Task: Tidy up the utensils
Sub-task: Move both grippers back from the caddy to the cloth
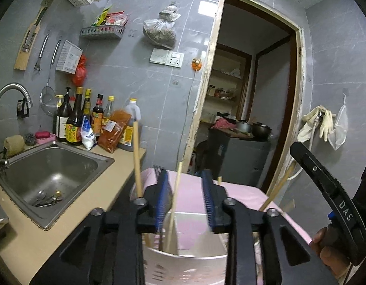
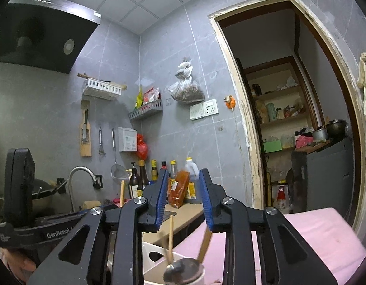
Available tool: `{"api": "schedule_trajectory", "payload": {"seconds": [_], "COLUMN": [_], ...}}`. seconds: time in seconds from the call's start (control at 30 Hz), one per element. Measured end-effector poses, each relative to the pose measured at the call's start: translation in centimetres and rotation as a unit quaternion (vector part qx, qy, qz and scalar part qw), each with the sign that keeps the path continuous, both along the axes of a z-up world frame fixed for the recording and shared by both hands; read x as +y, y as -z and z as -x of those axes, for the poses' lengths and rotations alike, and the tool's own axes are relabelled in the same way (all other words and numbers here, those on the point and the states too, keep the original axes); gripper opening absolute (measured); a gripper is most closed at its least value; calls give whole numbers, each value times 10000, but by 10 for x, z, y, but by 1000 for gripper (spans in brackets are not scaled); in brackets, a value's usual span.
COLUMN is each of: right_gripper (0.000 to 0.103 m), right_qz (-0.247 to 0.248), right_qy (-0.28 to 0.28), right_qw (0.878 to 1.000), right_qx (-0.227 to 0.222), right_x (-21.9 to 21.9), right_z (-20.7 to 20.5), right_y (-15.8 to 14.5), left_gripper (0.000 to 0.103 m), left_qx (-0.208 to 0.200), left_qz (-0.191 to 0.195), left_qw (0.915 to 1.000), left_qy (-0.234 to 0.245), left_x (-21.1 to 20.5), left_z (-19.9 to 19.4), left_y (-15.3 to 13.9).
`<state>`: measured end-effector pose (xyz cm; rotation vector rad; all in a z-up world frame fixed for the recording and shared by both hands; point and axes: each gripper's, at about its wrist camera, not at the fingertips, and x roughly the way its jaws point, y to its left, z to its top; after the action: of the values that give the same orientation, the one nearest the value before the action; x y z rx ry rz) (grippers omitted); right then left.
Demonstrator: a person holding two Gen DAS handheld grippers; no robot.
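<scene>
Hovering over a white plastic utensil holder [image 1: 183, 258], the left gripper [image 1: 186, 199] points almost level, its blue-padded fingers [image 1: 162, 199] partly open; a pale wooden chopstick [image 1: 174, 204] stands slanted in the gap, and whether the pads touch it cannot be told. More wooden chopsticks [image 1: 137, 159] lean in the same holder, which sits on a pink padded surface [image 1: 244, 194]. At the right edge a hand [image 1: 330, 254] grips the black handle of the other tool. From the right wrist camera, the right gripper [image 2: 184, 199] aims slightly upward, its fingers [image 2: 159, 197] apart by a narrow gap and closed on nothing; below them a metal spoon [image 2: 183, 270] and a wooden chopstick [image 2: 170, 239] rest in the white holder [image 2: 149, 247]. Beyond lie the beige counter [image 1: 71, 216], a stainless steel sink [image 1: 52, 171] holding loose cutlery, a row of sauce bottles [image 1: 87, 118] and the grey tiled wall [image 1: 144, 76].
</scene>
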<state>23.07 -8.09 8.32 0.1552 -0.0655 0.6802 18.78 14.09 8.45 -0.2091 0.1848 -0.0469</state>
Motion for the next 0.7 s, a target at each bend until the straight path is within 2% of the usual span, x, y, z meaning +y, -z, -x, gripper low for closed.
{"api": "schedule_trajectory", "payload": {"seconds": [0.03,0.1,0.17,0.2,0.23,0.27,0.33,0.37,0.53,0.7], "right_gripper": [37,48,54,59,69,73,79,81,101,103], "right_qz": [10,24,80,132,163,207,291,367,553,808], "right_qy": [16,75,155,206,233,275,360,432,644,918], "right_qw": [10000,10000,9998,9997,9996,9994,9989,9984,9963,9917], "right_qx": [-1,5,16,20,25,34,35,44,161,388], "right_x": [-3,-13,-24,-29,-33,-40,-51,-59,-91,-124], "right_z": [1,5,9,11,12,14,19,22,33,43], "right_y": [-1,-4,-7,-8,-9,-10,-11,-11,-8,2], "left_gripper": [38,43,49,51,54,57,76,79,79,80], "left_qx": [-21,-82,-86,-94,-96,-86,-90,-114,-13,236], "left_qz": [13,32,12,1,-19,-59,-89,-77,-128,-292], "left_qw": [10000,9999,9999,9998,9998,9997,9995,9994,9980,9949], "left_qy": [12,68,123,156,187,231,291,329,615,938], "left_x": [-2,-8,-14,-18,-23,-29,-39,-44,-69,-93], "left_z": [2,7,9,10,11,13,15,17,20,21], "left_y": [-1,-5,-7,-8,-8,-8,-6,-5,0,14]}}
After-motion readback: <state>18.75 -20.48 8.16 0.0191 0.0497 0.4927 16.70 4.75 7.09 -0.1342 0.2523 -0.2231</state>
